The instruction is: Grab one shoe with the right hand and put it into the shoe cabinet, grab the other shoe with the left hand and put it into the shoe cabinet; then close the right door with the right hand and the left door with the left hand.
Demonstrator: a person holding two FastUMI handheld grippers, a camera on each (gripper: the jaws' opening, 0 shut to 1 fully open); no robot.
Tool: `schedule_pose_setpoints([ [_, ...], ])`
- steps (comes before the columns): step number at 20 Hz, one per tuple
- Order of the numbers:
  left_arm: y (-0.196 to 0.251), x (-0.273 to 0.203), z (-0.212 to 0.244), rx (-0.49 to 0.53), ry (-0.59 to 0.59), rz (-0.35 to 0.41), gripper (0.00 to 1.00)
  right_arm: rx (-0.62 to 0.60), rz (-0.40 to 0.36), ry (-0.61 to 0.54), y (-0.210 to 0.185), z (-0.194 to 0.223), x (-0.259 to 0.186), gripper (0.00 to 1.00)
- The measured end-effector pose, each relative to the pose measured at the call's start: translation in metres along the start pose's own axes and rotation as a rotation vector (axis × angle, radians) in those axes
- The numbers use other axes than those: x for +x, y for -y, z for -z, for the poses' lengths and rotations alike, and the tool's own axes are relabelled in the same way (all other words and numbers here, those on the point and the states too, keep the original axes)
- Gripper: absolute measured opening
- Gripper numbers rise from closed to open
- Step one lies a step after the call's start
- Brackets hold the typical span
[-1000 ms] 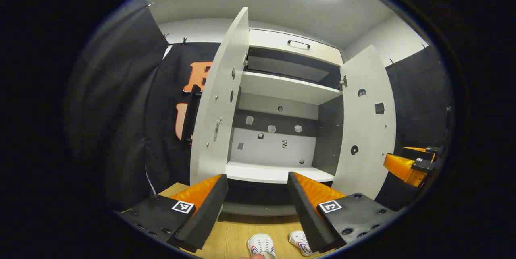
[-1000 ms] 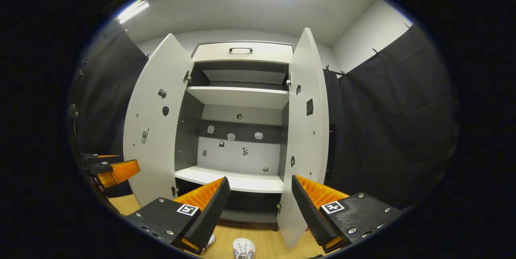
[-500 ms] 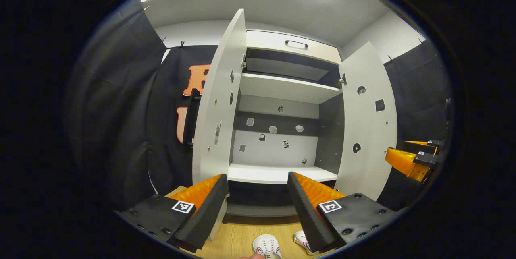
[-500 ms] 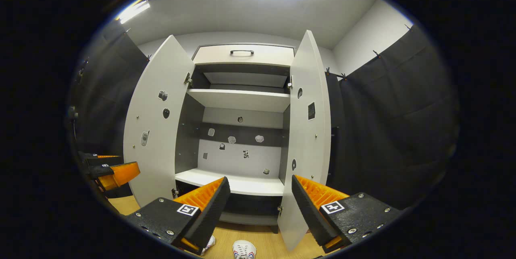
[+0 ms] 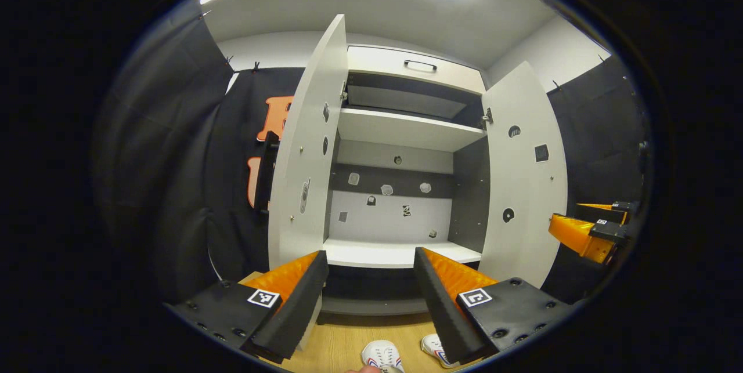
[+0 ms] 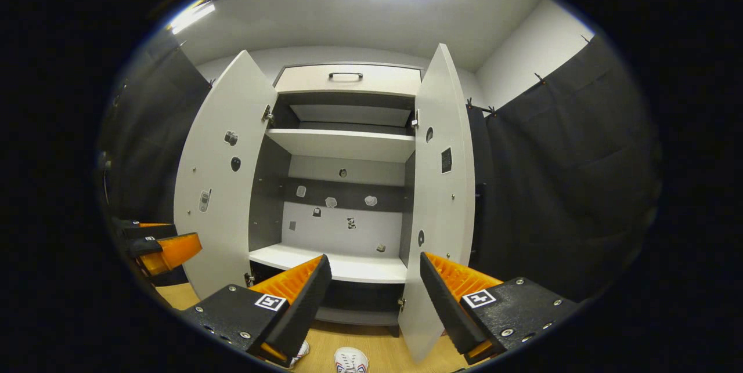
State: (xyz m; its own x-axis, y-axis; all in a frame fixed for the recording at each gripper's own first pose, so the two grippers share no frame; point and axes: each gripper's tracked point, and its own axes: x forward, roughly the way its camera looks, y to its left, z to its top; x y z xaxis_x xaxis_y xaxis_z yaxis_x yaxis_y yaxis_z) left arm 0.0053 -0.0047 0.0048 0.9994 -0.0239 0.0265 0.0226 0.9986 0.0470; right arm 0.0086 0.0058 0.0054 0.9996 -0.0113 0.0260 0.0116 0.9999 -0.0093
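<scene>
The white shoe cabinet (image 5: 400,129) (image 6: 348,141) stands ahead with both doors swung wide: left door (image 5: 305,152) (image 6: 223,176), right door (image 5: 525,176) (image 6: 444,199). Its lower shelf (image 5: 400,252) (image 6: 342,263) is bare. Two white shoes lie on the wooden floor below: one (image 5: 381,354) (image 6: 350,359) between the fingers' line, the other (image 5: 434,347) (image 6: 300,350) partly hidden by a finger. My left gripper (image 5: 371,289) is open and holds nothing. My right gripper (image 6: 371,289) is open too, and it also shows at the right edge (image 5: 586,231) of the left gripper view.
Black cloth walls (image 5: 174,158) (image 6: 557,187) close in on both sides of the cabinet. A drawer with a dark handle (image 5: 421,64) (image 6: 346,76) tops the cabinet. The wooden floor (image 5: 342,344) runs up to the cabinet's base.
Both views have shifted only slightly; the cabinet sits a little more to the left in the left gripper view. Both grippers stay open, and the shoes have not moved.
</scene>
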Motion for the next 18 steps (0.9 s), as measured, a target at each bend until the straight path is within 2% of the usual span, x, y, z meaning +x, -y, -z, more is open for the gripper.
schedule_pose_setpoints([
  [2,0.001,0.000,0.000,0.003,0.002,0.002,0.99,-0.001,-0.008,-0.005,-0.005,0.003,0.001,0.94],
  [4,0.001,0.001,0.000,0.001,0.005,0.002,0.96,-0.006,-0.021,-0.024,-0.010,0.014,0.005,0.94],
  [9,-0.003,-0.002,0.003,-0.008,0.005,-0.007,0.96,-0.002,-0.076,-0.182,-0.034,0.089,0.012,0.94],
  [10,-0.005,-0.002,0.004,-0.005,0.005,-0.012,0.99,0.005,-0.090,-0.215,-0.041,0.108,0.012,0.94],
  [14,-0.011,-0.005,0.011,-0.020,-0.009,-0.024,0.96,-0.013,-0.135,-0.404,-0.061,0.208,0.004,0.91],
  [18,-0.020,-0.006,0.018,-0.050,-0.023,-0.042,0.96,0.027,-0.156,-0.619,-0.074,0.314,-0.018,0.86],
])
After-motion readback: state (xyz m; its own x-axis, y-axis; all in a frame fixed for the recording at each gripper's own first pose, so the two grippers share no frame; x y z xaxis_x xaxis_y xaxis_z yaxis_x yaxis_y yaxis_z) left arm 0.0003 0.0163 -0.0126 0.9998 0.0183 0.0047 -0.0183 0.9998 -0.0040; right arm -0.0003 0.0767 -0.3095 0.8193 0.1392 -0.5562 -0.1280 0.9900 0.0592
